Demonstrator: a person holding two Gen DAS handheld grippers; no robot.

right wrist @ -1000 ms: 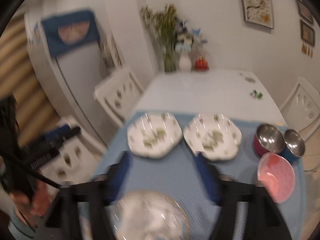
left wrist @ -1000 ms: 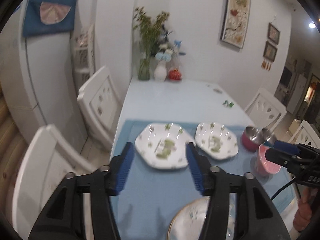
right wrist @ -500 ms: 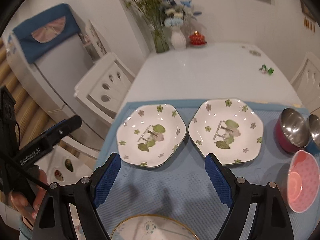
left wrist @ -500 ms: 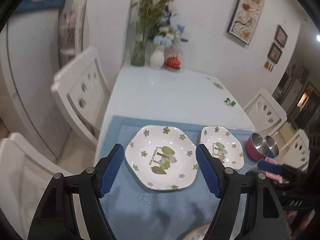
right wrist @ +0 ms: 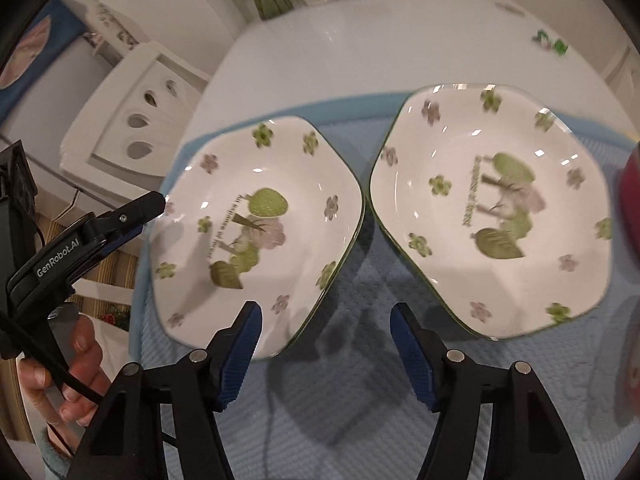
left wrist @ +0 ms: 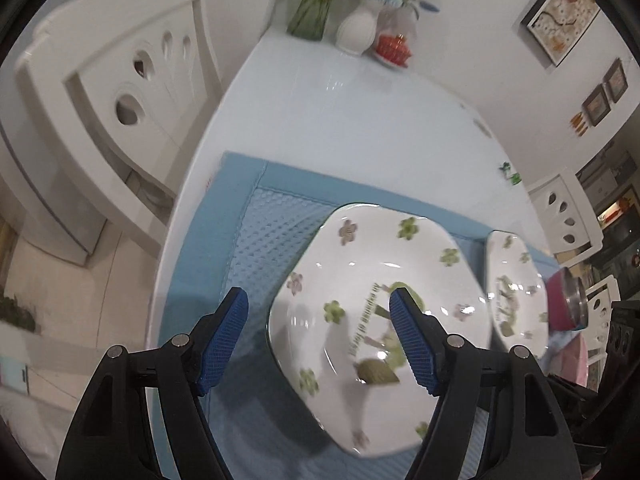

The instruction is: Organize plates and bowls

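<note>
A: Plates, item one, left wrist view. You have the near flowered plate (left wrist: 376, 304) lying flat on the blue mat (left wrist: 260, 240), with your left gripper (left wrist: 320, 338) over its left rim. The jaws stand wide apart and hold nothing: one blue pad is out over the mat, the other over the plate's middle.

B: And the second?

A: Second flowered plate (left wrist: 516, 300), to the right on the same mat, with the red bowl (left wrist: 560, 300) further right. Nothing is stacked, so I judge the sorting not begun; every plate and bowl is left to do.

B: Against the earlier pictures?

A: You have closed in. Half a second ago the whole plate sat between and beyond your pads; now it fills the lower view and one pad overlaps it.

B: Right wrist view?

A: Both plates listed again: left plate (right wrist: 256, 232) and right plate (right wrist: 492, 208), rims almost touching, each flat on the mat. Your right gripper (right wrist: 326, 354) hangs open and empty over bare mat (right wrist: 360, 400) near the gap between them. The left tool's finger (right wrist: 132, 212) reaches the left plate's left edge.

B: Change there?

A: You have come lower and nearer; the gold-rimmed plate seen earlier at the near edge is out of view.
</note>
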